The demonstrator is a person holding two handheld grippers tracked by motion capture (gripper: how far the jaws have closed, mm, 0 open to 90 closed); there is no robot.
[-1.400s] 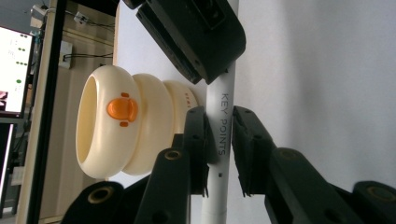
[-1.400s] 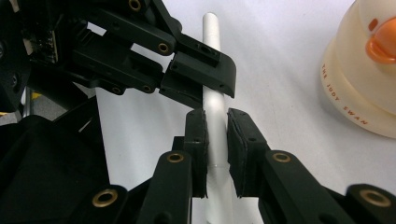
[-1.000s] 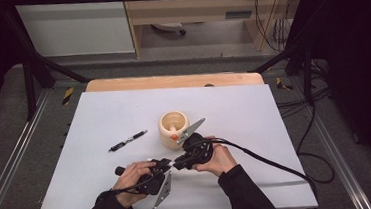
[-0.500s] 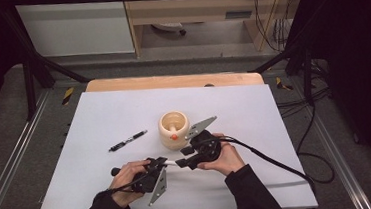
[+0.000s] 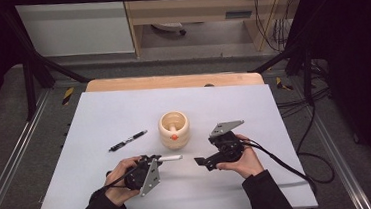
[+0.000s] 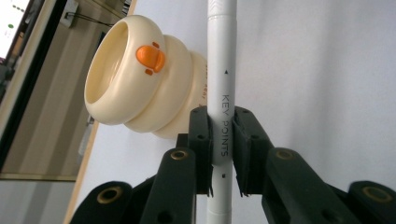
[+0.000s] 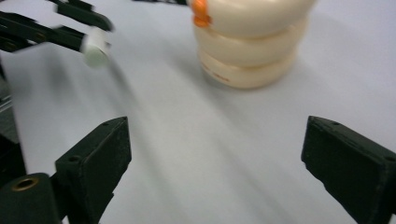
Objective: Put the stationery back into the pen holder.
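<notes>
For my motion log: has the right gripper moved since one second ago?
Yes. The right gripper has moved rightward, away from the left gripper, and sits right of the cream holder.

A white tabletop (image 5: 99,121) carries the things, with a strip of pale wood (image 5: 171,81) along its far edge. A cream ribbed holder (image 5: 174,130) with an orange knob stands directly on the white surface, just beyond and between the left gripper (image 5: 153,162) and the right gripper (image 5: 200,161). In the left gripper view the holder (image 6: 140,79) sits ahead and to the left of the jaws; in the right gripper view it (image 7: 250,42) rests ahead of the wide-apart jaws. A black pen (image 5: 127,140) lies flat on the table, beyond the left gripper and to its left, apart from the holder.
</notes>
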